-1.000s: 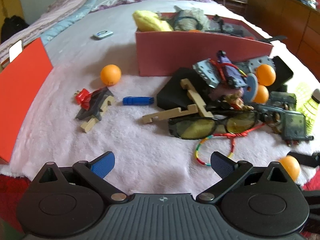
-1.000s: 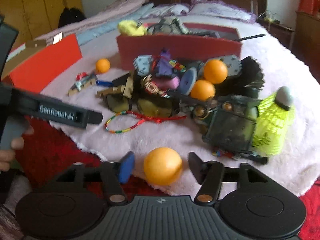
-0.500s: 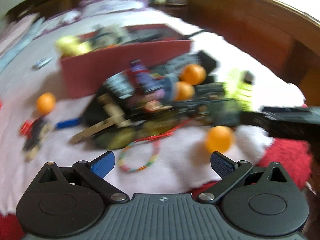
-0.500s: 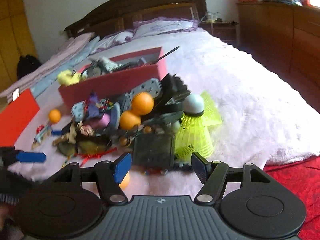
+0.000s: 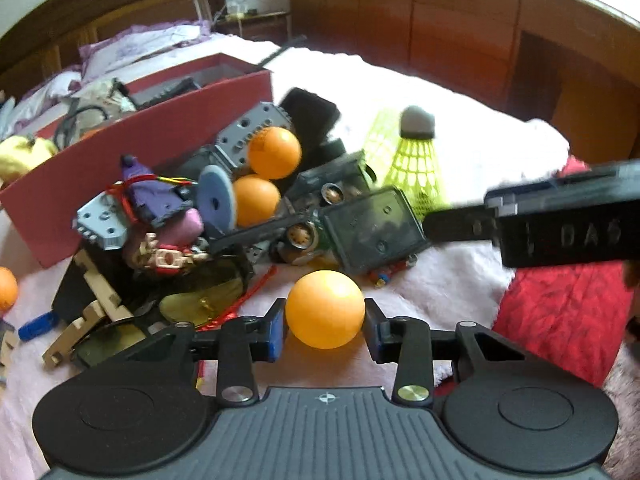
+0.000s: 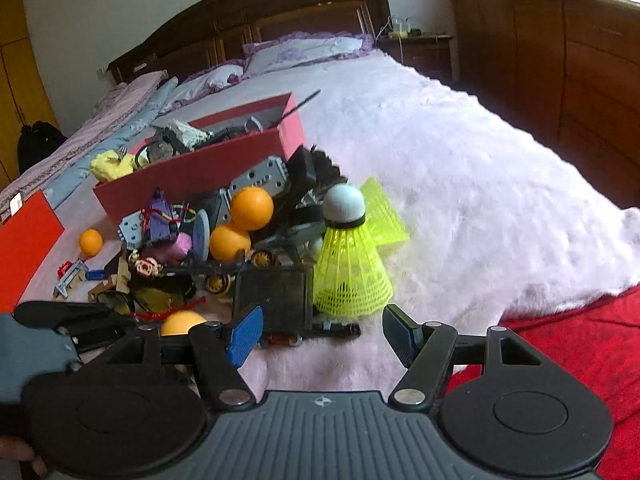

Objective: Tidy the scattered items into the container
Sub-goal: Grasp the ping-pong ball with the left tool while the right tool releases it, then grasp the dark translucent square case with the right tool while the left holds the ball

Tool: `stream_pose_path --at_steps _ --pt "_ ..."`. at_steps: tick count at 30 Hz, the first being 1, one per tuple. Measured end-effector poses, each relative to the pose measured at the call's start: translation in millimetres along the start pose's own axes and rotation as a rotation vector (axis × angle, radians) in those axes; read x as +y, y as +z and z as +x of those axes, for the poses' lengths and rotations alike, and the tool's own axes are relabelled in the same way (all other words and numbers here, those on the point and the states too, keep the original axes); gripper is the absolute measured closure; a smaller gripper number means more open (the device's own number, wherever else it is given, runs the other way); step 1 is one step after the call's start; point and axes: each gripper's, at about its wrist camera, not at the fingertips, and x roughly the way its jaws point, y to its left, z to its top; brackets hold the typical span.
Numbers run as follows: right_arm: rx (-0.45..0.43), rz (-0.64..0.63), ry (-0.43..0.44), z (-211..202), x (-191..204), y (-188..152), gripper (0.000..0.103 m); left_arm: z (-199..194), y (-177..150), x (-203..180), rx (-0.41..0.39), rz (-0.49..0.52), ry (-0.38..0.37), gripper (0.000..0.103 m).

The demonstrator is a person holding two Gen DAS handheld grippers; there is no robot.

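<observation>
A: Ball (image 5: 325, 309) — that orange ping-pong one. A second ago my left gripper (image 5: 325, 326) hung back from the pile with its jaws wide; now they've narrowed to bracket it. Touching or gripping, I can't tell.

B: So it's headed for the red box (image 5: 132, 136)?

A: My guess. The box sits behind the pile, already holding things.

B: Your right gripper (image 6: 320, 334)?

A: Jaws apart, empty, swung round to face the yellow shuttlecock (image 6: 350, 264).

B: Surface?

A: White fleece blanket (image 6: 480, 184) on a bed, wooden headboard (image 6: 256, 20), wardrobes alongside.
</observation>
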Motion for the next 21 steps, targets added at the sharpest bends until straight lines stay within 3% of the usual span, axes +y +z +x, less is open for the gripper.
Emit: stream_pose_path --at_steps 9,12,19,21 --pt "0.035 -0.076 0.041 19 37 5 0.033 -42 -35 39 0.015 -0.096 0.127 0.063" --pt "0.041 -0.084 0.013 25 42 5 0.029 -49 -45 55 0.030 -0.140 0.166 0.063" --pt "0.054 -0.102 -0.050 39 53 7 0.027 -56 -48 76 0.025 -0.218 0.157 0.063" --pt "0.058 -0.107 -0.069 44 56 7 0.039 -57 -49 76 0.020 -0.214 0.152 0.063"
